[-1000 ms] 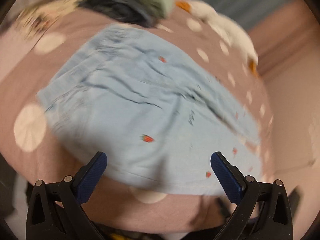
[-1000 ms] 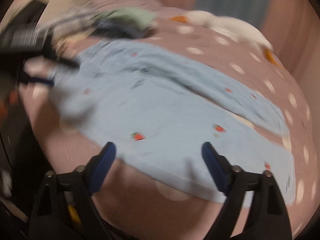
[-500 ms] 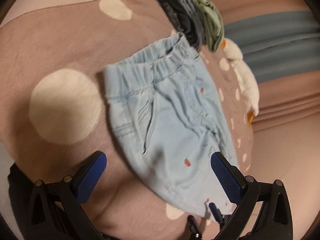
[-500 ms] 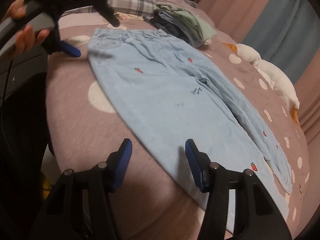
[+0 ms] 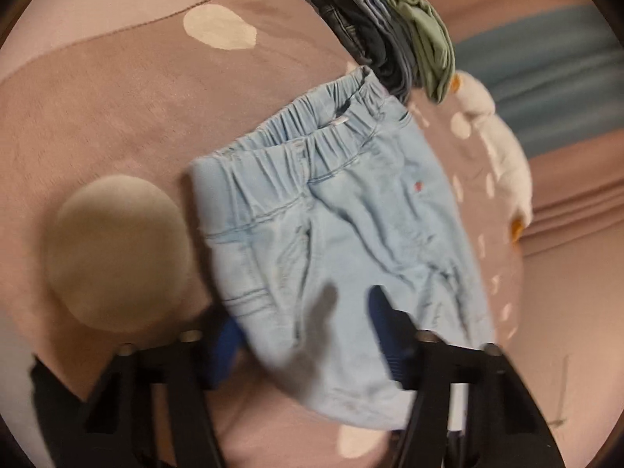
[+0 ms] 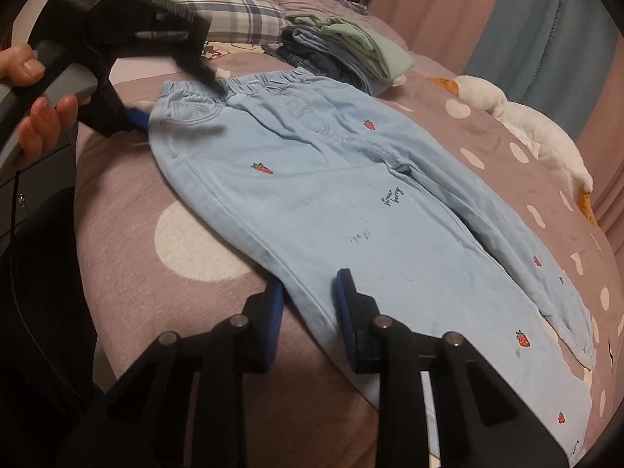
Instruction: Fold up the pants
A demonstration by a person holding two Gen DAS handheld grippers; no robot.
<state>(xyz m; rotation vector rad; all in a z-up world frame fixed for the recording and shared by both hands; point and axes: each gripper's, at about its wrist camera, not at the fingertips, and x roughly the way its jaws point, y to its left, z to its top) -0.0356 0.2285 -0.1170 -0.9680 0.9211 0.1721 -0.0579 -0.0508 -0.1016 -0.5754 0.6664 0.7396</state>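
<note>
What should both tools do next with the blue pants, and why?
Probably finish closing before lifting. The near side edge of the pants lies between the blue pads of the right tool at the leg and the left tool near the hip; both are closing. Once gripped, carry that edge across toward the far leg.

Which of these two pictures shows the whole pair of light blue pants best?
The right wrist view: the light blue pants lie spread from waistband to leg hems. The left wrist view shows only their waistband and upper part, blurred.

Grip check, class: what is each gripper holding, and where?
Nothing yet: jaws closing, left gripper over the pants' hip edge, right gripper over the leg edge.
</note>
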